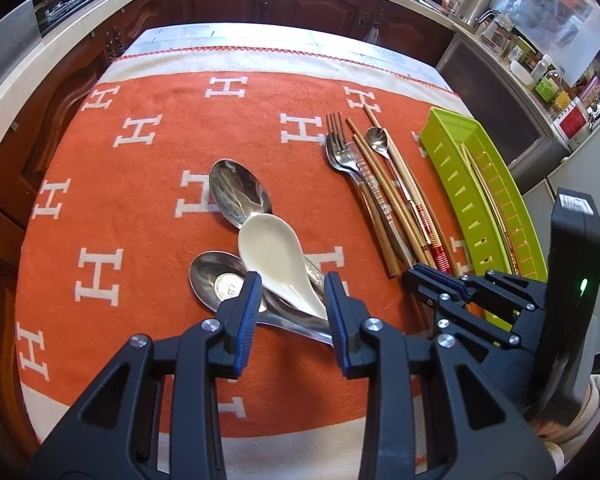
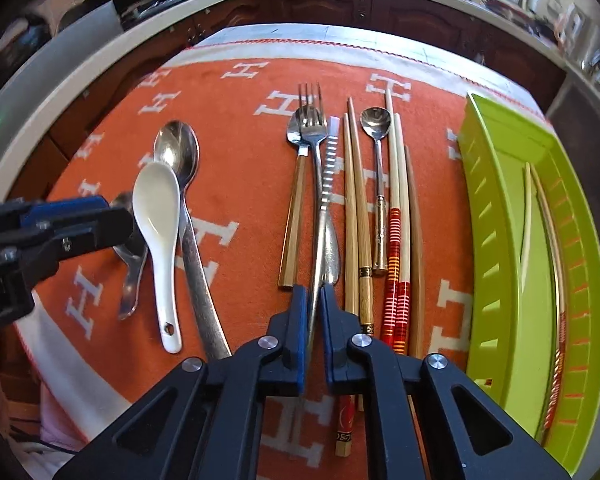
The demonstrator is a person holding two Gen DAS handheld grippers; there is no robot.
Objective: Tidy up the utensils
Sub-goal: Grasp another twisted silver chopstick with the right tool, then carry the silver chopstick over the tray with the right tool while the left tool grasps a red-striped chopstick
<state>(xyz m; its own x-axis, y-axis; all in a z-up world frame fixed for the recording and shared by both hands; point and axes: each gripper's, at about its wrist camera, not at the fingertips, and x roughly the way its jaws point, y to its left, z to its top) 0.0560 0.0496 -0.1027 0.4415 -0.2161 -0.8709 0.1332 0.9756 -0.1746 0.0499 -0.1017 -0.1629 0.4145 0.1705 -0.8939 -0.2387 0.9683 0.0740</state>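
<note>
Your right gripper [image 2: 311, 294] has pinched the fork [image 2: 315, 168] by its handle end, its long axis running straight away from you, with the green tray [image 2: 496, 248] to its right.

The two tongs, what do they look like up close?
Both the left tongs and right tongs are black plastic frames with triangular cut-outs, silver rivets at the joints and ribbed blue pads. A green light glows on the right tongs' black body. A light sleeve shows behind it.
</note>
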